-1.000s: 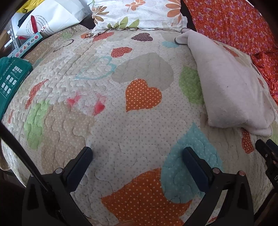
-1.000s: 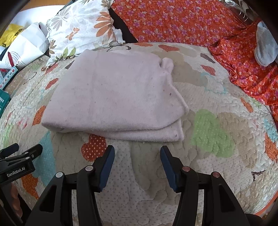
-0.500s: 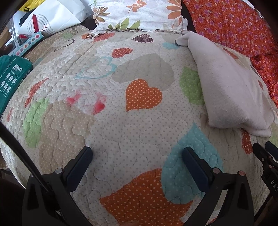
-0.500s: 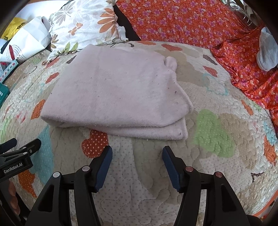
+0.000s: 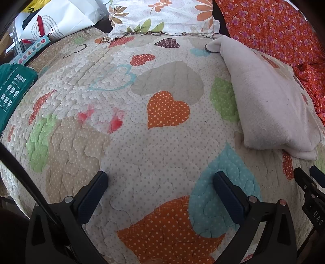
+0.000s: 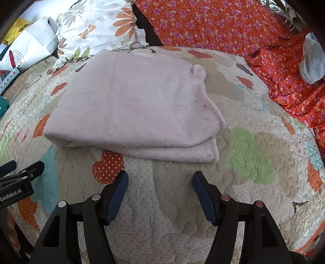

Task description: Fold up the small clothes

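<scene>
A pale pink garment (image 6: 134, 113) lies folded in a flat rectangle on the heart-patterned quilt (image 6: 182, 213). In the left wrist view it (image 5: 270, 101) lies at the right. My right gripper (image 6: 160, 182) is open and empty, just in front of the garment's near folded edge, not touching it. My left gripper (image 5: 160, 182) is open wide and empty over bare quilt (image 5: 142, 152), to the left of the garment. Each gripper's tip shows at the edge of the other's view.
A floral pillow (image 6: 97, 30) lies at the head of the bed. An orange flowered sheet (image 6: 223, 26) lies behind and to the right, with a grey sock (image 6: 310, 61) on it. A white bag (image 5: 61, 18) and a green box (image 5: 14, 91) lie at the left.
Both views have shifted slightly: the right gripper has drawn a little nearer the garment's front edge and its jaws have opened somewhat wider. The garment has not moved.
</scene>
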The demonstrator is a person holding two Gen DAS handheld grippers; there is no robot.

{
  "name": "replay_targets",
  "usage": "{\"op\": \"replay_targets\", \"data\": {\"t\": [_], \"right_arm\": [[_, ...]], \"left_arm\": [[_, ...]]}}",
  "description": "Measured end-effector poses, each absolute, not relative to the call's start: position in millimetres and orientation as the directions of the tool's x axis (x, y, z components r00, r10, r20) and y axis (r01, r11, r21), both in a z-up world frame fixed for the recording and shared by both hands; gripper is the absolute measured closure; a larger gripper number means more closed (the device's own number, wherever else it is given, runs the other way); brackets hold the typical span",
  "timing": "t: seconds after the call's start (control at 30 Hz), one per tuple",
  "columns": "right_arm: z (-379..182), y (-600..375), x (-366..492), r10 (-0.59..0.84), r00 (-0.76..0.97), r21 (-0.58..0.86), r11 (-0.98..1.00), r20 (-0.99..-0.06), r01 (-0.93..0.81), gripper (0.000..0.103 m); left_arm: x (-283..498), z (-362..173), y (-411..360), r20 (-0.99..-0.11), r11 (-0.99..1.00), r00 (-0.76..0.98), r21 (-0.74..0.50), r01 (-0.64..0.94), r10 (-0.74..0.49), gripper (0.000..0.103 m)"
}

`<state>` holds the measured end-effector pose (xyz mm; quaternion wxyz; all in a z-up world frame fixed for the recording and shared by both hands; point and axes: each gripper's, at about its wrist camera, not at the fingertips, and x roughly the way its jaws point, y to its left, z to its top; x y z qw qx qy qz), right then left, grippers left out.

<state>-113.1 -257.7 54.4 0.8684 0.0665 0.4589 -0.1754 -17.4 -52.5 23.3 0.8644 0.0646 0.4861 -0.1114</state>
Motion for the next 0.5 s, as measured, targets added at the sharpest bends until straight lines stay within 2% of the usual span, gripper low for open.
{"op": "replay_targets", "data": {"t": [0.5], "right_arm": [[52.5, -259.1, -113.7, -0.251, 0.512, -0.051, 0.926, -0.822, 0.373, 0.027]], "left_arm": [[-16.7, 22.2, -51.2, -0.860, 0.967, 0.492, -0.004, 0.255, -0.133, 0.000]]}}
